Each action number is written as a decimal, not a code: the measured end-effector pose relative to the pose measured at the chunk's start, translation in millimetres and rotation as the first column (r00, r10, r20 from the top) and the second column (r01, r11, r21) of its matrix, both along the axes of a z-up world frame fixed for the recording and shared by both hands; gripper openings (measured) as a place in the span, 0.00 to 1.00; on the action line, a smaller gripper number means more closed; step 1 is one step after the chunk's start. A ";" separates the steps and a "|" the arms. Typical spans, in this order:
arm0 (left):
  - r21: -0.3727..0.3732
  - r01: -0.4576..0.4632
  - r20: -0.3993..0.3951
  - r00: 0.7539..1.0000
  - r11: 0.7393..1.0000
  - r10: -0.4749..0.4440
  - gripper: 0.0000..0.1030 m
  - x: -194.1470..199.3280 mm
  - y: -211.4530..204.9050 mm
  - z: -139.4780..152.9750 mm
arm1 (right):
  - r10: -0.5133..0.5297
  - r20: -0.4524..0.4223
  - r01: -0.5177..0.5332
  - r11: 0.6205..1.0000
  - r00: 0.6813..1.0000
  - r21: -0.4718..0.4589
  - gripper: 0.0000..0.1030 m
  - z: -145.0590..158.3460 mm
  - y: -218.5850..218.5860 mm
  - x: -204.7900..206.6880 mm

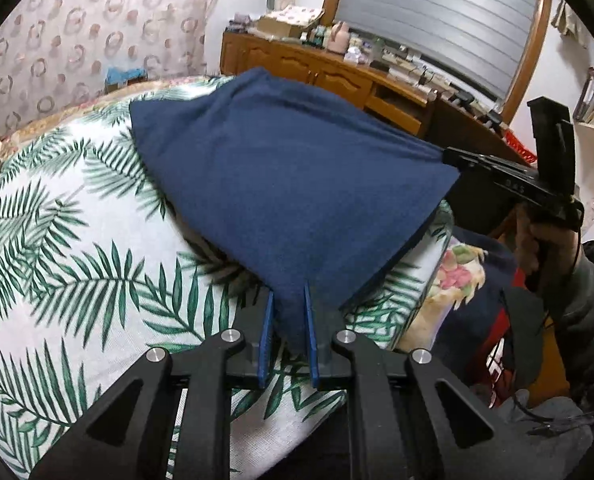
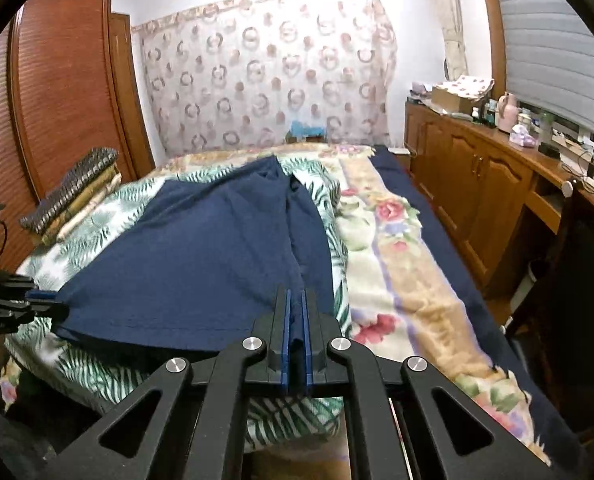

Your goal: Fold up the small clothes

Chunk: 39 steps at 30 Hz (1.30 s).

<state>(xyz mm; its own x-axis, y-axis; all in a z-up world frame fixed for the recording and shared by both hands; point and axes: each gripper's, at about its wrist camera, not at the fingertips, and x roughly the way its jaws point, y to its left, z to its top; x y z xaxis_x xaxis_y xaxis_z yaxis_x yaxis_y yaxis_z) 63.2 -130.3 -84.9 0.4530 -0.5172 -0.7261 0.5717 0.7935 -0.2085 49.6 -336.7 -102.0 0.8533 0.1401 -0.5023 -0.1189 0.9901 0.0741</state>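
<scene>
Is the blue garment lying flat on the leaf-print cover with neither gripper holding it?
No: the left gripper and right gripper each pinch a corner of the blue garment, lifting its near edge.

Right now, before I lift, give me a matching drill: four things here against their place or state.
Things:
1. navy blue knit garment
2. left gripper
3. white palm-leaf print cover
4. stack of folded patterned fabrics

States:
A. spread under the garment
B. pinched at two near corners
C. resting by the wooden wardrobe
D. shut on cloth

Pairs: 1-B, 2-D, 3-A, 4-C
</scene>
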 end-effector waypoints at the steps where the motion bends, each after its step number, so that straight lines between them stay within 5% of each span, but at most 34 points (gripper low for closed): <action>1: 0.004 -0.002 -0.005 1.000 1.000 0.002 0.17 1.3 0.0 -2.2 | -0.004 -0.013 0.004 1.000 1.000 -0.006 0.05 -3.9 0.9 1.3; 4: 0.015 -0.012 -0.021 1.000 1.000 0.012 0.21 2.6 0.2 -7.9 | -0.010 -0.042 0.010 1.000 0.999 -0.005 0.05 -5.2 0.7 6.2; 8: 0.015 -0.020 -0.038 0.999 1.000 0.021 0.22 4.7 0.8 -12.6 | -0.067 -0.069 0.063 0.996 0.995 -0.066 0.28 -5.3 4.0 15.0; 12: 0.010 -0.026 -0.045 0.999 1.000 0.027 0.24 4.5 0.4 -14.4 | -0.091 -0.101 0.091 0.996 0.991 -0.009 0.52 -4.6 -5.0 19.3; 18: 0.007 -0.033 -0.042 0.999 0.999 0.034 0.27 5.1 1.3 -15.7 | -0.035 -0.134 0.046 0.996 0.990 0.078 0.52 -2.8 -8.1 23.3; 24: 0.008 -0.031 -0.032 0.999 0.999 0.032 0.30 5.2 -0.5 -16.5 | -0.003 -0.142 0.012 0.998 0.990 0.063 0.52 -4.8 -7.9 26.1; 30: 0.021 -0.023 -0.008 1.000 1.000 0.023 0.37 1.6 -5.2 -17.1 | 0.034 -0.150 -0.027 0.998 0.988 0.048 0.26 -6.4 -4.7 26.9; 34: 0.000 -0.013 0.009 1.000 1.000 0.013 0.14 0.0 -5.3 -13.3 | 0.064 -0.143 -0.058 0.997 0.988 0.045 0.10 -4.8 -4.9 28.3; 39: -0.091 -0.028 0.078 0.996 0.995 0.035 0.13 5.0 4.2 21.8 | 0.090 -0.035 -0.086 0.992 0.995 0.089 0.09 20.9 -14.2 22.3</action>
